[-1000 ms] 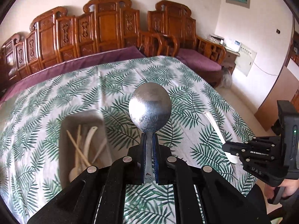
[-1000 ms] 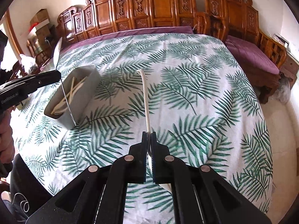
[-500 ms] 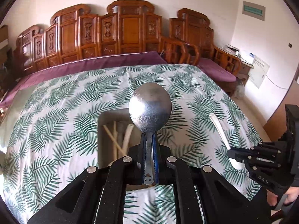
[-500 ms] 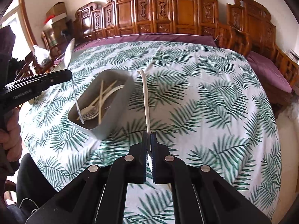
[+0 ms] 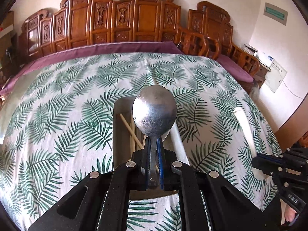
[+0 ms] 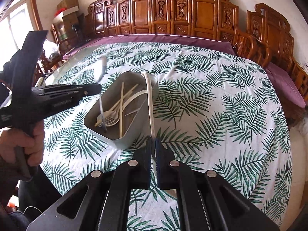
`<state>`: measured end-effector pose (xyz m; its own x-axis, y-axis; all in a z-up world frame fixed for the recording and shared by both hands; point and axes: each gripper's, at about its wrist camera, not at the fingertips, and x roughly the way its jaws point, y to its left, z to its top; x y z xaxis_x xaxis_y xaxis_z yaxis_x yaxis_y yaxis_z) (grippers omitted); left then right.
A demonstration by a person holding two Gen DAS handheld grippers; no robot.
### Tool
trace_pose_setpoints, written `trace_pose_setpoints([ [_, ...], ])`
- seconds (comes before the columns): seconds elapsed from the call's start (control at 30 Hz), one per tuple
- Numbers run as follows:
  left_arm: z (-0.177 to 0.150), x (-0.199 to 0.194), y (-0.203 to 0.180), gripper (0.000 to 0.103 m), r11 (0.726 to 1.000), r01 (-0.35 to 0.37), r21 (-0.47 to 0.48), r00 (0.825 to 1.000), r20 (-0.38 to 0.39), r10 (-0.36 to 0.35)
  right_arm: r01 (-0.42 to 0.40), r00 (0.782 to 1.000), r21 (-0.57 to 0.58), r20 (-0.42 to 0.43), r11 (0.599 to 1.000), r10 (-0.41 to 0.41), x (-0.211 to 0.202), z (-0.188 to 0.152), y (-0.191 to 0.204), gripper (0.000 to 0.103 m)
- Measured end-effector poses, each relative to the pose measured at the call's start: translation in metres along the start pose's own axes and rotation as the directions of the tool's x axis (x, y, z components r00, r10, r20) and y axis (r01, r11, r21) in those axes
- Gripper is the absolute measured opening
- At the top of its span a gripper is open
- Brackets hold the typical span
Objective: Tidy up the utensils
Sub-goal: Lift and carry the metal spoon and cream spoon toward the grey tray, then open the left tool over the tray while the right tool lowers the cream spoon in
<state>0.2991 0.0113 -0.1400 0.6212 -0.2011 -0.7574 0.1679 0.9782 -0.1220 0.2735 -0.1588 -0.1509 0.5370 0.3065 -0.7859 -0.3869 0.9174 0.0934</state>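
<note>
Closest in the left wrist view, the left gripper (image 5: pixel 154 159) has its jaws clamped on the handle of a metal spoon (image 5: pixel 155 111), whose bowl stands up in front of the lens, above a grey rectangular bin (image 6: pixel 115 140). In the right wrist view the same gripper shows from the side, held by a hand (image 6: pixel 21 140), with the spoon's handle reaching down into the bin among the utensils already there: pale plastic forks (image 6: pixel 111 118) and wooden chopsticks (image 6: pixel 121 104) (how many of each cannot be told). The right gripper (image 6: pixel 153 154) has its jaws pressed together on the near end of a long white plastic utensil (image 6: pixel 150 104) seen edge-on, so its kind cannot be told; it runs away from the camera, and its far tip lies over the bin's far right corner. The bin rests on a surface covered with a white cloth printed with green palm leaves (image 6: pixel 211 105). Beyond the cloth lies a purple cushion (image 6: pixel 163 38), and behind that stands a carved wooden bench back (image 6: pixel 173 13) against a pale wall.
</note>
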Motion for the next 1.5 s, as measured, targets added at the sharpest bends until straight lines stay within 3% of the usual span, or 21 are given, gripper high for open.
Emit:
trace_pose_setpoints([
  [0.3,-0.003,0.003,0.011,0.007,1.0,-0.002,-0.011,1.0,-0.007,0.002,-0.003,1.0,-0.016,-0.015,1.0,0.003,0.012,0.009,0.013,0.005],
  [0.5,-0.005,-0.009,0.022,0.016,1.0,-0.017,-0.011,1.0,0.009,0.017,-0.025,0.999,-0.034,-0.02,0.999,0.025,0.029,0.024,0.03,0.005],
  [0.9,-0.011,-0.036,0.069,0.042,0.996,-0.079,-0.047,0.996,0.034,0.081,-0.098,0.994,-0.025,-0.049,0.995,0.097,0.083,0.063,0.069,0.005],
  [1.17,-0.018,-0.049,0.092,0.065,0.992,-0.11,-0.057,0.993,0.044,0.112,-0.086,0.994,0.001,-0.065,0.996,0.085,0.115,0.084,0.079,0.005],
  [1.4,-0.022,-0.057,0.101,0.072,0.993,-0.109,-0.05,0.992,0.058,0.111,-0.066,0.995,0.021,-0.078,0.998,0.068,0.13,0.089,0.078,0.005],
  [1.5,-0.024,-0.059,0.102,0.081,0.993,-0.101,-0.053,0.992,0.066,0.104,-0.057,0.994,0.033,-0.087,0.998,0.06,0.134,0.087,0.074,0.005],
])
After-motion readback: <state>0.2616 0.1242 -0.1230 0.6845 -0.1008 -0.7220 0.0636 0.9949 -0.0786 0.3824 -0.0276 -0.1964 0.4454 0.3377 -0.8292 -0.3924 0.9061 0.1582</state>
